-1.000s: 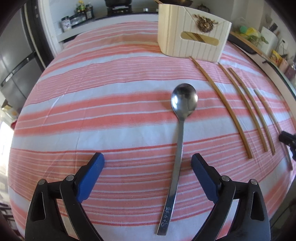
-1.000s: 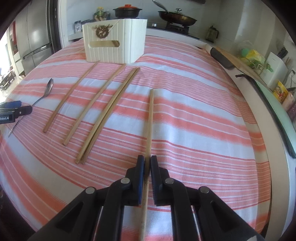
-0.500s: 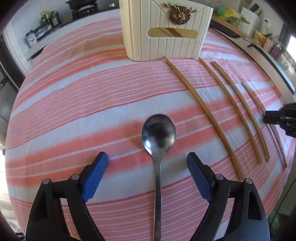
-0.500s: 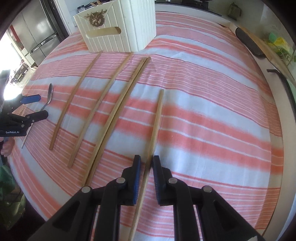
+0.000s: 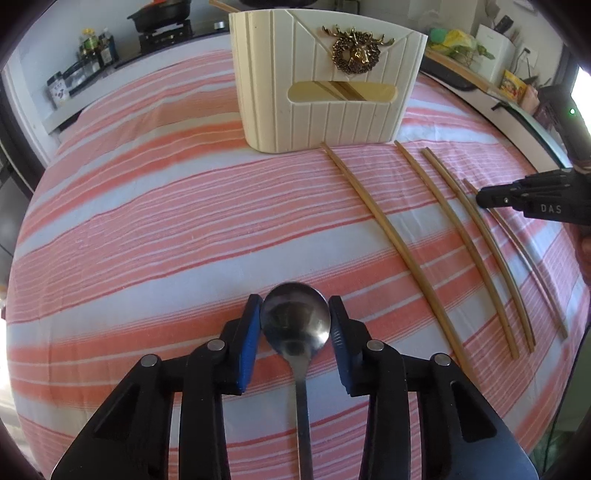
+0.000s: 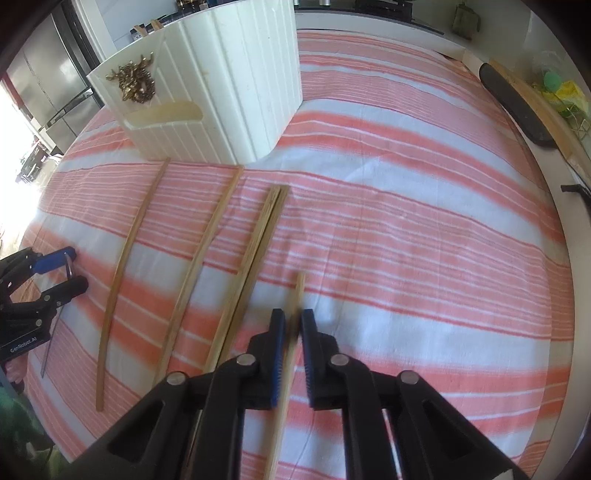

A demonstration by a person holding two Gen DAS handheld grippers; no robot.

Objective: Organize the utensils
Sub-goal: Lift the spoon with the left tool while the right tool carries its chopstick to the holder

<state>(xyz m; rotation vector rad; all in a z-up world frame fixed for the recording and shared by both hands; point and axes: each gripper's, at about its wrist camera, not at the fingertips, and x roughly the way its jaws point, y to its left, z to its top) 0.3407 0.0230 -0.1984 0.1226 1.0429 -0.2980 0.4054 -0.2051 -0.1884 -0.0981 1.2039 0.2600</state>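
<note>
A steel spoon (image 5: 295, 325) lies on the striped cloth. My left gripper (image 5: 295, 306) is closing on it, its blue pads touching both sides of the bowl; the same gripper shows at the left of the right wrist view (image 6: 70, 269). My right gripper (image 6: 292, 317) is shut on a bamboo chopstick (image 6: 299, 288) whose tip pokes a little past the jaws, and it reaches in at the right of the left wrist view (image 5: 484, 199). Several loose chopsticks (image 5: 388, 232) (image 6: 199, 266) lie side by side between the grippers. A cream utensil holder (image 5: 325, 99) (image 6: 229, 92) stands beyond them, chopsticks inside it.
The table's right edge (image 6: 569, 258) meets a counter with a dark board (image 6: 517, 107) and packets. A stove with a pot (image 5: 159, 18) and bottles (image 5: 92, 48) stand behind the table. A steel fridge (image 6: 48, 85) is at the left.
My left gripper moved forward from the spoon's handle to its bowl and its jaws closed in onto it. My right gripper moved toward the holder, and less chopstick now shows ahead of its jaws.
</note>
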